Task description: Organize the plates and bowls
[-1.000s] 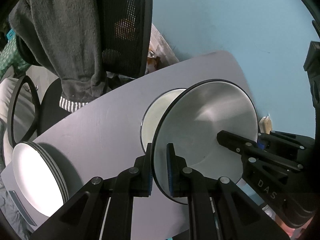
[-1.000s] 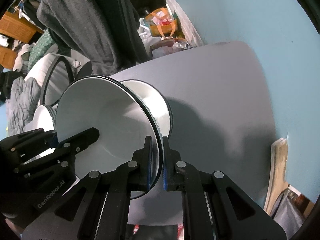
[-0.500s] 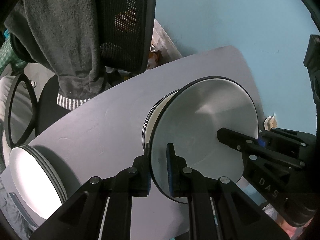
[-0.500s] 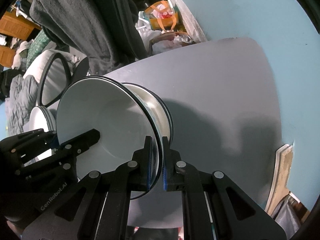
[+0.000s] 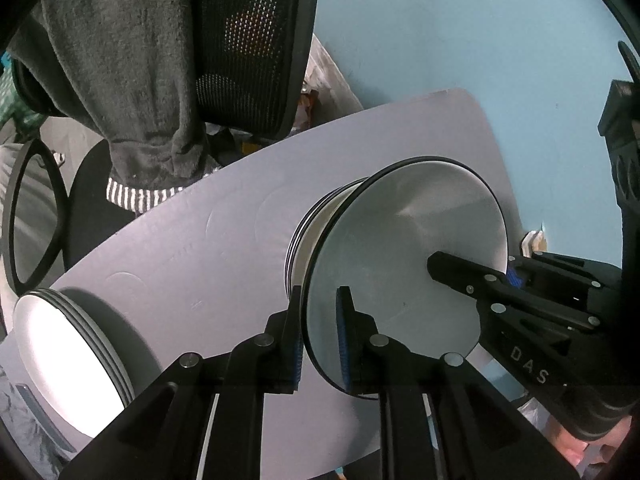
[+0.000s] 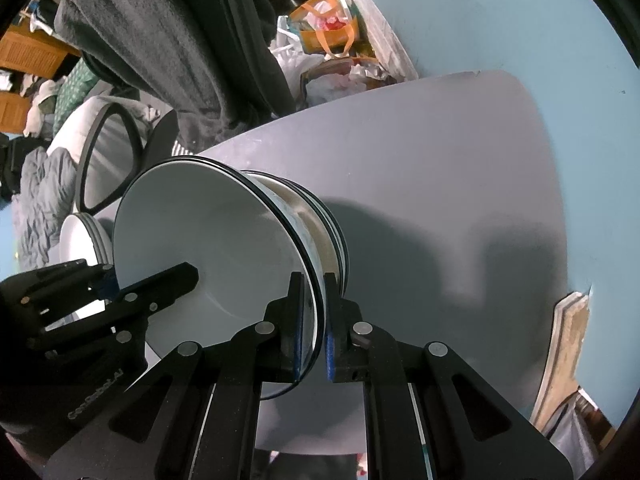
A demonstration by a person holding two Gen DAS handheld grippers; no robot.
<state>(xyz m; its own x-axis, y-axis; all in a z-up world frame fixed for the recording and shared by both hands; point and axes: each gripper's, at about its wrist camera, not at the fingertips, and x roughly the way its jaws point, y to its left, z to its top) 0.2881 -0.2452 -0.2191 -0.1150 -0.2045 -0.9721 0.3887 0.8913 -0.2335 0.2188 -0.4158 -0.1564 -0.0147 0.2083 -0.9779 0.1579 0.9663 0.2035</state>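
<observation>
A white bowl with a black rim (image 5: 400, 240) (image 6: 200, 232) sits nested on top of a stack of like bowls (image 5: 298, 232) (image 6: 334, 236) on the grey table (image 5: 200, 260) (image 6: 440, 200). My left gripper (image 5: 320, 312) (image 6: 148, 280) has the bowl's left rim between its blue pads, and its jaws are opening. Opposite it, my right gripper (image 6: 314, 292) (image 5: 480, 270) is shut on the right rim. Each gripper has one finger inside the bowl and one outside. A stack of white plates (image 5: 68, 360) (image 6: 84, 240) lies at the table's left end.
An office chair draped with a grey garment (image 5: 140, 80) stands behind the table. Bags and clutter (image 6: 328, 28) lie beyond the far edge. A wooden board (image 6: 568, 340) leans by the right edge, against the blue wall (image 5: 440, 40).
Both grippers have come down with the bowl. It hung tilted above the stacked bowls before and now rests nested in them.
</observation>
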